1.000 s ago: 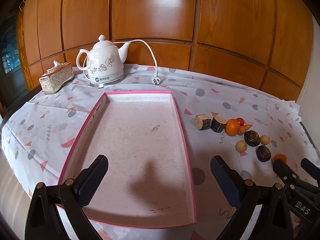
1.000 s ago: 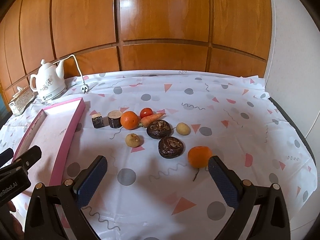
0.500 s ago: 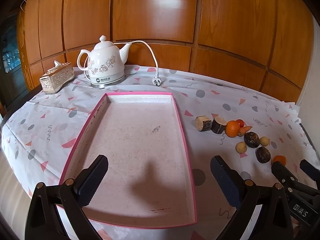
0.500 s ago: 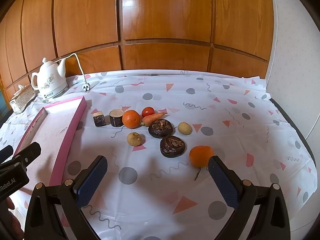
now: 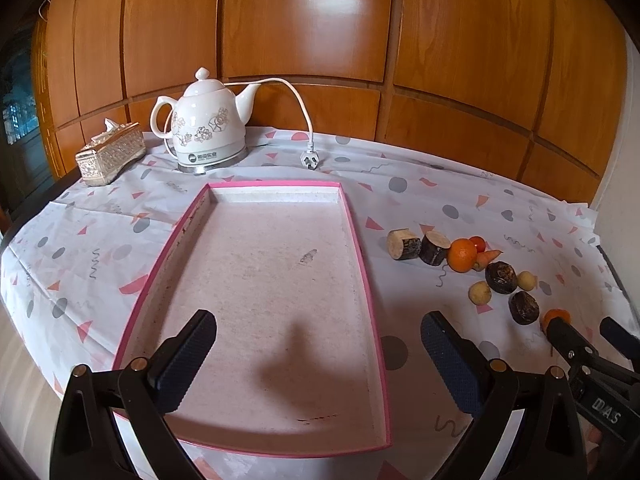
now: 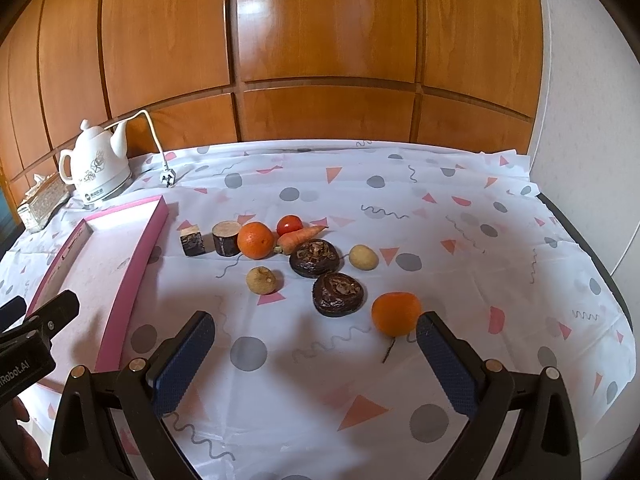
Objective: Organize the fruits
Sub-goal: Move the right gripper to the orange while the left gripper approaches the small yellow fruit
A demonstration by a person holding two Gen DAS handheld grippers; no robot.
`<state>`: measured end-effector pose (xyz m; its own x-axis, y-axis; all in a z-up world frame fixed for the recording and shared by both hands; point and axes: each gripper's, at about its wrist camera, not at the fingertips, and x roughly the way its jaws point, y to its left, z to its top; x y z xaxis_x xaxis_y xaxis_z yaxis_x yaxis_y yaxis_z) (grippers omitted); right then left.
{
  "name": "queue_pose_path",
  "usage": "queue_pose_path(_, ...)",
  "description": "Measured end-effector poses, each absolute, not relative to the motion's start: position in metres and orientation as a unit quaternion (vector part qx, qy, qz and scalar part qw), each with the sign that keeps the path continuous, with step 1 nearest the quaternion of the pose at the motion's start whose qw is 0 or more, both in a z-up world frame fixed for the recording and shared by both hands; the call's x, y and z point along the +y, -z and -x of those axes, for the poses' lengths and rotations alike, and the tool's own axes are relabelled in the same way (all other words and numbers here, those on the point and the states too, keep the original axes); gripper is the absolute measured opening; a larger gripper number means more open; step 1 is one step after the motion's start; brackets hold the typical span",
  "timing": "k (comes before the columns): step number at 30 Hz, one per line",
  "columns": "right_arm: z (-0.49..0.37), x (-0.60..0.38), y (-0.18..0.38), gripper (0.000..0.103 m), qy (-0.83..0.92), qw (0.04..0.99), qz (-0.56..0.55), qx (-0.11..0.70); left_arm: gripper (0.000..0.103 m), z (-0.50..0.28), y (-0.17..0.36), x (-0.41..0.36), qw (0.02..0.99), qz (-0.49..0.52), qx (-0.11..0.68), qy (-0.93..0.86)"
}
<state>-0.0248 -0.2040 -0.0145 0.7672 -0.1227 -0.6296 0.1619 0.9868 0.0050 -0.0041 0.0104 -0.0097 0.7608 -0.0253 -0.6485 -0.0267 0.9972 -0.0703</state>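
A pink-rimmed tray (image 5: 360, 248) lies empty on the table; my left gripper (image 5: 318, 354) hovers open over its near end. To its right lie the fruits: an orange (image 6: 256, 240), a tomato (image 6: 289, 224), a carrot (image 6: 302, 237), two dark round fruits (image 6: 315, 258) (image 6: 338, 294), two small pale fruits (image 6: 262, 280) (image 6: 363, 257), two cut wood-like chunks (image 6: 226, 238) and a second orange (image 6: 396, 313). My right gripper (image 6: 314, 354) is open and empty, just in front of the second orange, which sits by its right finger.
A white electric kettle (image 5: 206, 128) with its cord and plug (image 5: 310, 158) stands at the back left, beside a tissue box (image 5: 110, 154). A wooden panel wall runs behind. The table's right edge (image 6: 580, 240) meets a white wall.
Both grippers have drawn back slightly and risen a little; the fruits and tray look a bit farther away. Nothing on the table has moved.
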Motion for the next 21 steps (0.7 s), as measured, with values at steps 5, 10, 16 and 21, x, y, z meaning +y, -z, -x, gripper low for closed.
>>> queue_pose_path(5, 0.025, -0.218, 0.019, 0.102, 0.079, 0.936, -0.043, 0.341, 0.103, 0.005, 0.008, 0.006, 0.937, 0.042, 0.345, 0.022)
queue_pose_path(10, 0.024, -0.237, 0.025, 0.096, 0.088, 0.93, -0.067, 0.351, 0.103, 0.004, 0.007, -0.001, 0.935, 0.046, 0.347, 0.046)
queue_pose_path(16, 0.021, -0.258, 0.032, 0.076, 0.092, 0.924, -0.08, 0.362, 0.103, 0.004, 0.0, -0.011, 0.936, 0.062, 0.333, 0.094)
queue_pose_path(21, 0.022, -0.274, 0.04, 0.061, 0.09, 0.919, -0.085, 0.373, 0.103, -0.004, 0.001, -0.028, 0.928, 0.04, 0.348, 0.127)
